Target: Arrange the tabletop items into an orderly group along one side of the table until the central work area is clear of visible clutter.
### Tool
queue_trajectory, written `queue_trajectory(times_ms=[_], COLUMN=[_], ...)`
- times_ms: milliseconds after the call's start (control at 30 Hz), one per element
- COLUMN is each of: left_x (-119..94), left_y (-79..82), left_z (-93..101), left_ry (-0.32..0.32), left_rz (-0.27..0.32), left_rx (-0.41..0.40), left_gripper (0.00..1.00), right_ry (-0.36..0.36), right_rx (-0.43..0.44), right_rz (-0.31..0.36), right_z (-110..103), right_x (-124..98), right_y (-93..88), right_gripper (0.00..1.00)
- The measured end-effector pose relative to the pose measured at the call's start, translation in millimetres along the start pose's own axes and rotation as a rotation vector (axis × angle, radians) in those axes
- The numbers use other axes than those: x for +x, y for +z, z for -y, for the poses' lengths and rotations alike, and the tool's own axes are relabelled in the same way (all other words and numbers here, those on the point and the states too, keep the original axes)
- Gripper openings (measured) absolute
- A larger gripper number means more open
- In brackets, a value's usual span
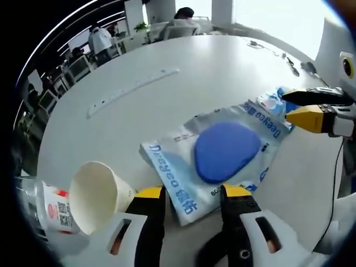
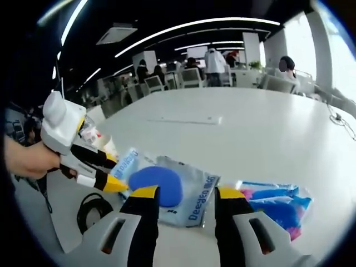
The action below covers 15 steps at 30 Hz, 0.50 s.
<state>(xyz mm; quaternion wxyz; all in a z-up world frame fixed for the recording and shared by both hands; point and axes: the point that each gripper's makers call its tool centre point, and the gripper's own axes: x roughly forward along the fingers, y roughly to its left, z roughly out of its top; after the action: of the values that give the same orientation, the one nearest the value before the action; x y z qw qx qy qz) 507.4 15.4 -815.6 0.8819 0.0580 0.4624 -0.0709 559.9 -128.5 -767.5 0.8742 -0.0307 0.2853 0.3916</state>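
My left tool [image 1: 192,194] stands open just before the clear plastic packet with the blue oval pad [image 1: 222,153], which lies flat on the white round table [image 1: 167,100]. My right tool [image 2: 182,194] is open too, near this packet's edge. A white paper cup [image 1: 97,194] lies tipped beside the left tool, perhaps touching it.

From my left gripper view, pouch [image 1: 222,161] lies flat mid-table [image 1: 183,83], tipped cup [image 1: 100,196] to its left, ruler [image 1: 132,92] beyond it, small packet [image 1: 272,103] touching its far right corner.
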Motion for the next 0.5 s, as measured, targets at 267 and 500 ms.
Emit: queue_trajectory(times_ms=[267, 500], left_x=[-3.1, -10.2], left_y=[7.5, 14.2], left_z=[-1.9, -2.7], left_ry=[0.035, 0.053], left_rz=[0.023, 0.056], left_rx=[0.054, 0.068], left_gripper=[0.48, 0.54], right_ry=[0.008, 0.012], right_rx=[0.004, 0.009], right_rz=[-0.001, 0.008], right_z=[-3.1, -4.5], right_x=[-3.6, -6.5], right_y=[-1.5, 0.6], right_gripper=[0.37, 0.37])
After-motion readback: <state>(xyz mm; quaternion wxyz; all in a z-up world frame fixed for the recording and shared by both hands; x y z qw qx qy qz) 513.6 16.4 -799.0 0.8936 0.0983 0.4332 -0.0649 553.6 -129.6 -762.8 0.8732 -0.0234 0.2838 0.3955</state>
